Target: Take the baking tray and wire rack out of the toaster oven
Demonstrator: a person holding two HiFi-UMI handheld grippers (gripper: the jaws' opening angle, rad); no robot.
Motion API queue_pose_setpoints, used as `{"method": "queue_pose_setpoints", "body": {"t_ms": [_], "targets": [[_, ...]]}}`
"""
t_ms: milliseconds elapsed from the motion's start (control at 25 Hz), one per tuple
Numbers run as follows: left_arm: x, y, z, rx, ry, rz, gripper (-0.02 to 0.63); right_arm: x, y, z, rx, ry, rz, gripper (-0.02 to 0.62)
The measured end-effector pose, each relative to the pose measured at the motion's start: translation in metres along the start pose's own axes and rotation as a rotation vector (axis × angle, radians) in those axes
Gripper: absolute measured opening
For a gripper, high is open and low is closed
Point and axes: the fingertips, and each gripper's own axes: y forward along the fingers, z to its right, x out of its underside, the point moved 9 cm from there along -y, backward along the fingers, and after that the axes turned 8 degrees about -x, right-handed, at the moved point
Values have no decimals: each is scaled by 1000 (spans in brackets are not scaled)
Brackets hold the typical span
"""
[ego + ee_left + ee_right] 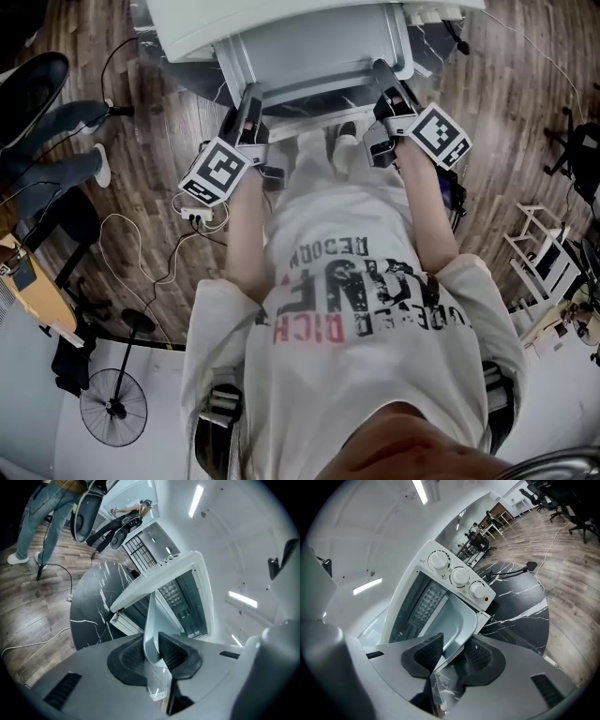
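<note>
The white toaster oven [187, 19] stands on a round black marble table [93, 606] with its door open. The grey baking tray [314, 56] sticks out of its mouth toward me. My left gripper [246, 101] is shut on the tray's left rim [150, 620], which runs upright between the pads. My right gripper [384, 82] holds the tray's right corner [457, 620] between its jaws, below the three knobs [460, 576]. I cannot make out the wire rack.
A person's legs in jeans [56, 159] stand at the left on the wooden floor. A power strip with cables [197, 216] lies near the table. A floor fan [112, 408] is at the lower left, and office chairs [562, 508] are further back.
</note>
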Motion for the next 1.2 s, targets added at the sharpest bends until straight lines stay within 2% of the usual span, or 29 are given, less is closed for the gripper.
{"method": "queue_pose_setpoints", "body": {"t_ms": [280,600,960,1200], "targets": [[18,-25,-2,4,-13,10,71,9,-24,-2,-30,15,-9,124],[49,-57,3,0,-25,61,71,14,-59,-2,-81,15,-33,120],[92,-94,31,23,-11,127,71,5,-113,2,-166,26,-45,118],[106,-107,43,52,-25,148,71,0,-136,1,-181,31,-37,117]]}}
